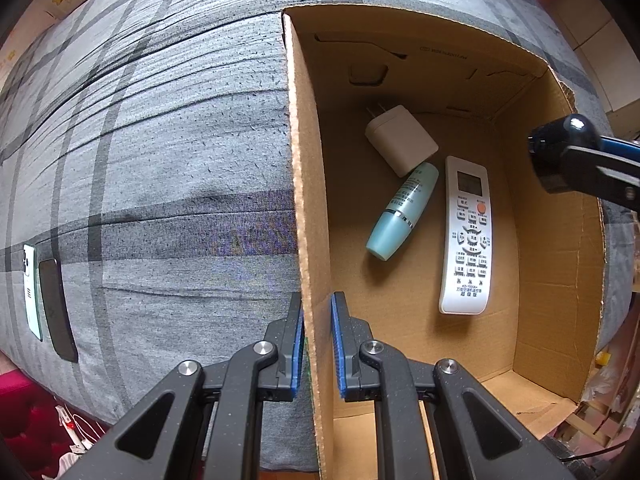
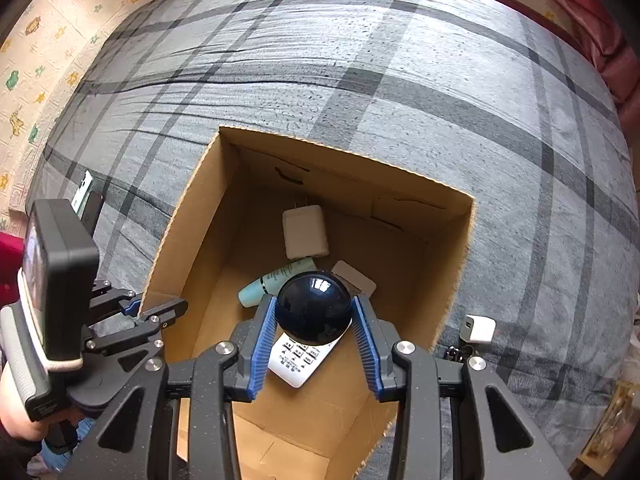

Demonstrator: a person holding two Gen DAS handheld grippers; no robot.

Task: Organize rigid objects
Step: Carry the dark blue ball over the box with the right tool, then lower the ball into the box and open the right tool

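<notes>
Cardboard box sits on the bed; left gripper is clamped on its wall. Right gripper grips a dark ball over the box's inside.

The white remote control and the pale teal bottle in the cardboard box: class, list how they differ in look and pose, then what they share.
1. The white remote control is flat, covered in buttons with a small screen; the pale teal bottle is round and smooth with printed text.
2. The remote is longer than the bottle.
3. The remote lies roughly parallel to the box's side wall; the bottle lies diagonally.
Both lie on the floor of the cardboard box.
</notes>
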